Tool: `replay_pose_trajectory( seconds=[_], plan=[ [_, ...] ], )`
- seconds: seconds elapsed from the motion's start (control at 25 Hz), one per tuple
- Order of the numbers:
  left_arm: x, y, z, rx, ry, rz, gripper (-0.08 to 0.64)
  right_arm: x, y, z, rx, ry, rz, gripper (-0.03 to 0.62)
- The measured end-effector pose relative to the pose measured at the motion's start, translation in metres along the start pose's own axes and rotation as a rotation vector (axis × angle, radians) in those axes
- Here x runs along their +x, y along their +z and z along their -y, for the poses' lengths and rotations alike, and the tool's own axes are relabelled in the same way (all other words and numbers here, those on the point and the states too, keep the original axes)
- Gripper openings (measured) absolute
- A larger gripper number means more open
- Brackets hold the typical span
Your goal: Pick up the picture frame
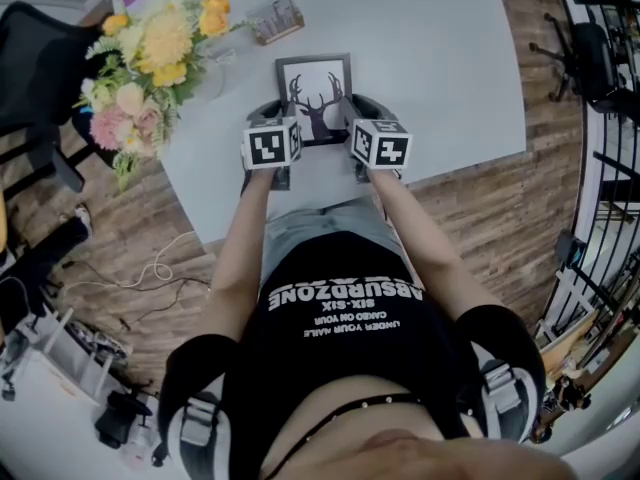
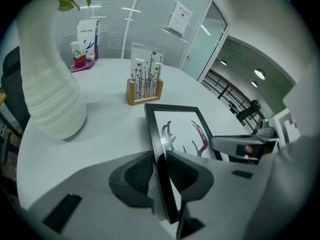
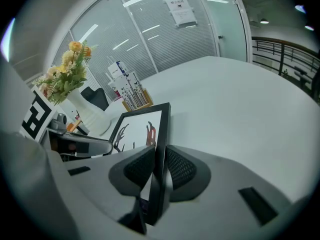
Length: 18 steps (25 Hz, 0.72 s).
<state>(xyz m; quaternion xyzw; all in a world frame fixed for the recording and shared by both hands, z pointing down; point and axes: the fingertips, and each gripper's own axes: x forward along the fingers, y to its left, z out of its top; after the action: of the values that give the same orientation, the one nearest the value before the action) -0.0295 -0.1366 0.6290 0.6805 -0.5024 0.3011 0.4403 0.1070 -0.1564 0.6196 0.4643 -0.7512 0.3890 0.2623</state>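
A black picture frame (image 1: 315, 93) with a deer-antler print sits at the middle of the grey table (image 1: 450, 58), held between both grippers. My left gripper (image 1: 272, 118) is shut on the frame's left edge (image 2: 159, 154), which runs between its two pads. My right gripper (image 1: 358, 116) is shut on the frame's right edge (image 3: 161, 149) in the same way. In the left gripper view the right gripper's body (image 2: 240, 145) shows across the frame, and the picture frame (image 2: 182, 131) tilts up off the table.
A white vase of flowers (image 1: 150, 53) stands at the table's left. A small wooden stand with a printed card (image 1: 277, 20) sits behind the frame. The table's near edge (image 1: 300, 218) is right by the person's body. Chairs stand at the left and far right.
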Motion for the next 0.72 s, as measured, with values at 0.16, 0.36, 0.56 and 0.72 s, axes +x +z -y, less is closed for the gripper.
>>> replay_pose_trajectory(
  seconds=[0.16, 0.36, 0.56, 0.72],
  plan=[
    [-0.006, 0.005, 0.002, 0.012, -0.002, 0.017, 0.084, -0.005, 0.005, -0.002, -0.004, 0.002, 0.014, 0.086],
    [-0.017, 0.011, 0.007, 0.019, 0.001, 0.042, 0.084, -0.016, 0.013, -0.006, -0.028, -0.001, 0.039, 0.086],
    [-0.027, 0.012, 0.014, 0.019, -0.010, 0.062, 0.084, -0.029, 0.019, -0.009, -0.037, -0.002, 0.057, 0.086],
    [-0.038, 0.020, 0.020, 0.043, -0.014, 0.099, 0.084, -0.039, 0.025, -0.012, -0.043, 0.007, 0.077, 0.086]
  ],
)
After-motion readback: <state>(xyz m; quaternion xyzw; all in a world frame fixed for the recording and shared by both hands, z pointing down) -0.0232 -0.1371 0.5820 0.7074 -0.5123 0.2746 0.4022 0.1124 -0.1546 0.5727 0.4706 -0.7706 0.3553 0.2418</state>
